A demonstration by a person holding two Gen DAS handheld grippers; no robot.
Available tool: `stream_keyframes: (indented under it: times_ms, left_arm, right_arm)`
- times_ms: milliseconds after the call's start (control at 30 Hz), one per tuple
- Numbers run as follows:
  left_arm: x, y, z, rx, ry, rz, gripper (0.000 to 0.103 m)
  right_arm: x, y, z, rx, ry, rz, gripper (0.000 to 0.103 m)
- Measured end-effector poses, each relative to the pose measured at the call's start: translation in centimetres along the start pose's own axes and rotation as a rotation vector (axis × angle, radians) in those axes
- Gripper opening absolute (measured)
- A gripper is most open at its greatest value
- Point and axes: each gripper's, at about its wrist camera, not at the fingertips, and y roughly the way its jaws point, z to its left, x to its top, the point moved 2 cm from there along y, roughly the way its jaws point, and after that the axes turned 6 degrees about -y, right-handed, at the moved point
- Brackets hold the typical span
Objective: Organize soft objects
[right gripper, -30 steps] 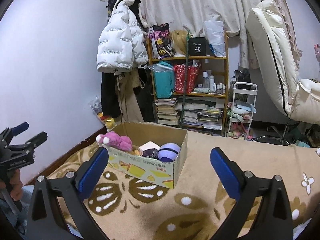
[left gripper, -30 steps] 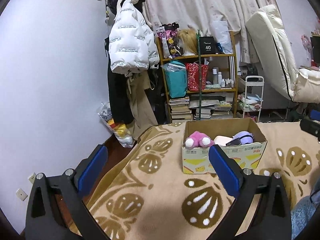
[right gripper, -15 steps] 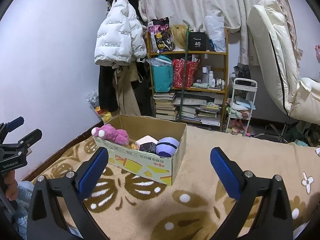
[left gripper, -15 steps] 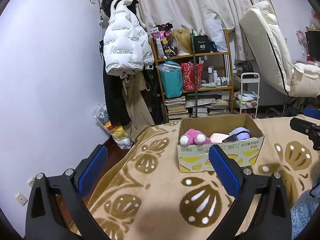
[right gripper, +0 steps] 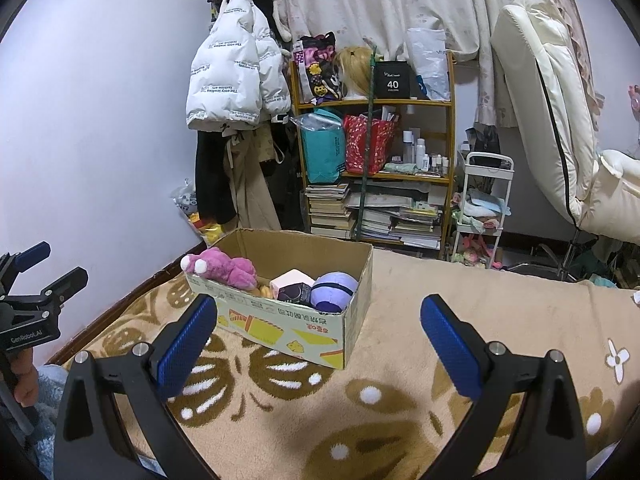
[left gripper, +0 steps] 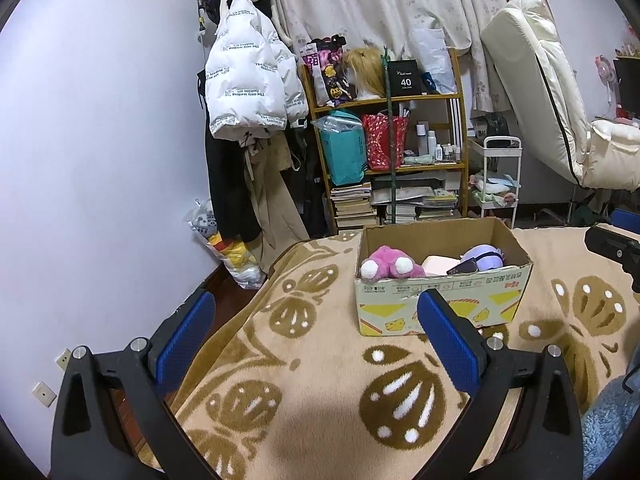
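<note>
A cardboard box [left gripper: 440, 308] [right gripper: 280, 328] stands on a beige patterned blanket [left gripper: 312, 380] [right gripper: 400, 400]. Inside lie a pink plush toy [left gripper: 390, 266] [right gripper: 224, 268], a pale pink soft block [left gripper: 440, 265] [right gripper: 292, 280], a dark item [right gripper: 296, 293] and a lavender round plush [left gripper: 484, 256] [right gripper: 334, 290]. My left gripper [left gripper: 316, 334] hangs open above the blanket, short of the box, nothing between its fingers. My right gripper [right gripper: 318, 338] is open too, level with the box's near corner and empty. The left gripper also shows at the left edge of the right wrist view [right gripper: 44, 276].
Behind the box stands a wooden shelf [left gripper: 384, 152] with books, bags and bottles. A white puffer jacket [left gripper: 248, 80] and coats hang at the wall. A small white cart [left gripper: 498, 176] and a tilted cream mattress [left gripper: 544, 80] are at the right. Bare floor [left gripper: 224, 292] lies left of the blanket.
Both views have shifted slightly, and the box sits a little nearer and lower left in each. Both grippers stay open and empty.
</note>
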Motion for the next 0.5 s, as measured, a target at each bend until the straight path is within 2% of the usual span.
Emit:
stream_keyframes:
  times_ms: [500]
  left_arm:
    - [-0.16,0.17,0.03,-0.003,0.001,0.006,0.100]
  right_arm:
    - [-0.03,0.13,-0.01,0.002,0.003,-0.002,0.103]
